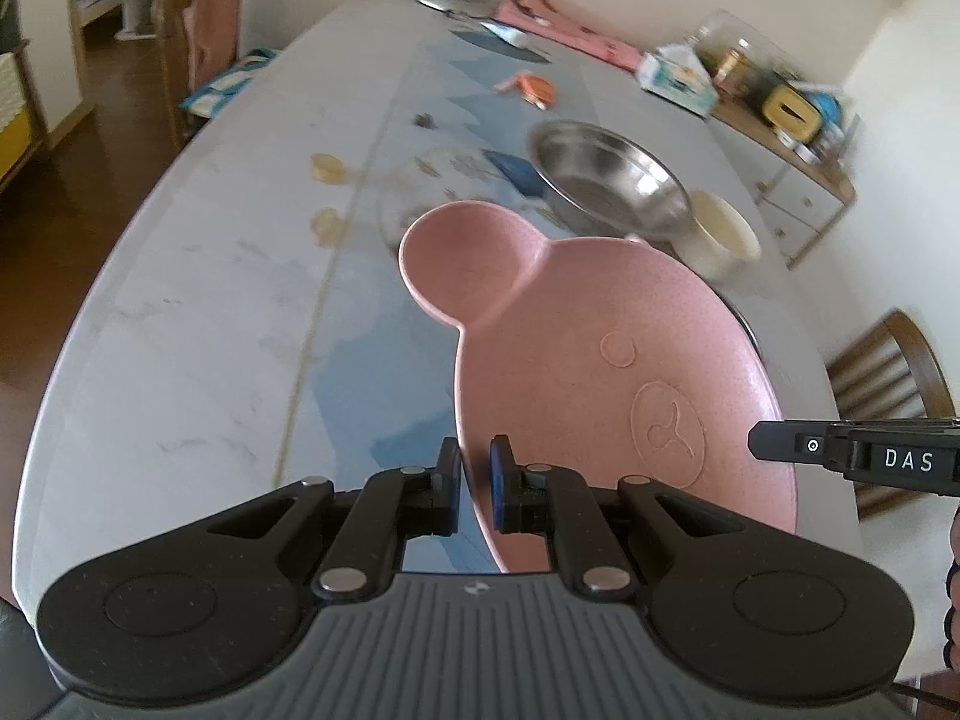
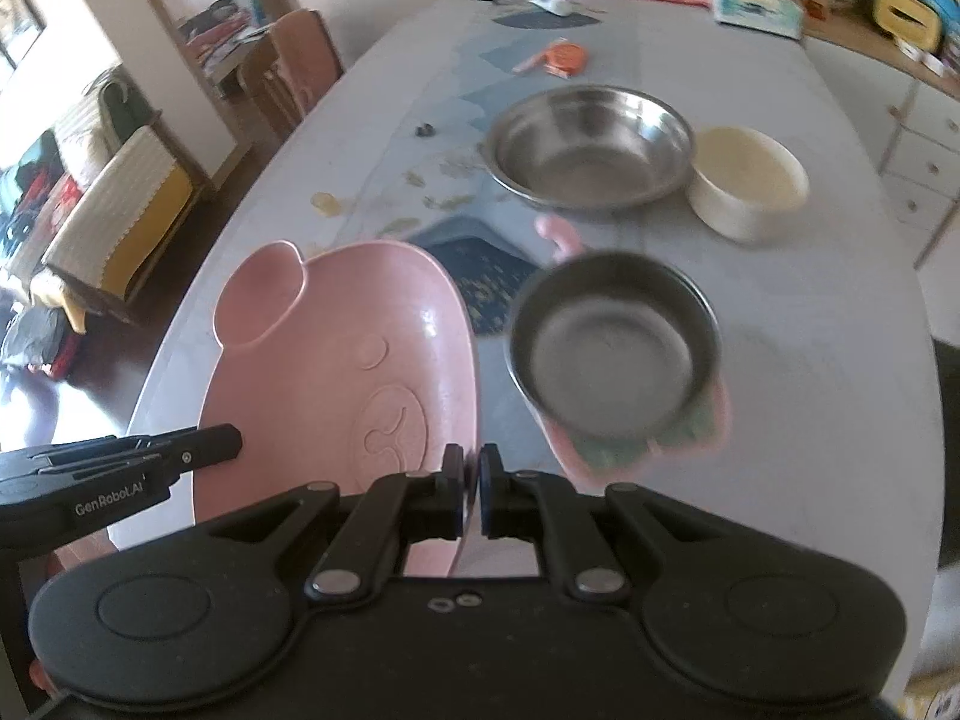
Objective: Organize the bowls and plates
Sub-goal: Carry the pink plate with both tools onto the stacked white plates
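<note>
both tools pinch the pink bear-shaped plate (image 1: 600,324) by opposite rims: the left tool (image 1: 476,480) has its pads pressed together on the plate's near left edge, and the right tool (image 2: 473,480) is pressed together on the plate's right edge. the plate is tilted, its left side higher in the right wrist view, and it seems to be off the surface (image 1: 210,276), though where its far rim sits against things behind it is hard to tell. the step in hand looks like carrying the plate toward the other dishes, and doing it well means keeping the two hands moving together so the thin rim does not twist out of either pinch, levelling the plate before setting it down, and clearing the small dark metal bowl (image 2: 612,348), which sits just right of the plate on a pink and green thing i cannot identify. farther off, the large steel bowl (image 2: 591,144) sits near the middle of the surface with the cream bowl (image 2: 747,180) just beside it on the right, touching or nearly so. the plate's round ear points away from the left tool, toward the far left
</note>
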A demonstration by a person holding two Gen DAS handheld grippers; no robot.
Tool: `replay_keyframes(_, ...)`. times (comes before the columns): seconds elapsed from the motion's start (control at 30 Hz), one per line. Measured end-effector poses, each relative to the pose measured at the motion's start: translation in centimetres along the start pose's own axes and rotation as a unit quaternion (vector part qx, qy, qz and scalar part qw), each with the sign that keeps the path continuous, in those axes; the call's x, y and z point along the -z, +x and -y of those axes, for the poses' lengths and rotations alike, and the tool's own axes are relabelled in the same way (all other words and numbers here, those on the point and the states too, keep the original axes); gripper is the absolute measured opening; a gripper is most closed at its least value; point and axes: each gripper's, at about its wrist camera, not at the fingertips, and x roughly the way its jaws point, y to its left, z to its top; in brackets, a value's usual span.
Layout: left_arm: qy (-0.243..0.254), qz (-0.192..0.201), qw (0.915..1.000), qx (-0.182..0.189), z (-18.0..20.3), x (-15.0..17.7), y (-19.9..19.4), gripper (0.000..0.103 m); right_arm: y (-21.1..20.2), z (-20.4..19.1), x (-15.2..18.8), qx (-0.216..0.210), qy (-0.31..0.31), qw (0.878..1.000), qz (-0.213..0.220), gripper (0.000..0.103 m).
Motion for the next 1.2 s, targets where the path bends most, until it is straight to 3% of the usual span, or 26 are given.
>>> replay_keyframes(0.47, 0.042, -0.046, 0.998, 0.006, 3.1, 5.4, 1.3, 0.008, 0.0, 3.2, 6.7, 0.012, 0.047, 0.998, -0.027, 0.006)
replay_keyframes(0.77, 0.059, -0.061, 0.9963, -0.009, 4.3, 7.4, 2.2, 0.008, 1.5, 4.6, 8.4, 0.008, 0.05, 0.998, -0.047, 0.006)
replay_keyframes(1.2, 0.073, -0.068, 0.9949, -0.01, 6.1, 7.5, 4.2, 0.008, 2.6, 7.3, 8.9, 0.009, 0.072, 0.996, -0.053, 0.007)
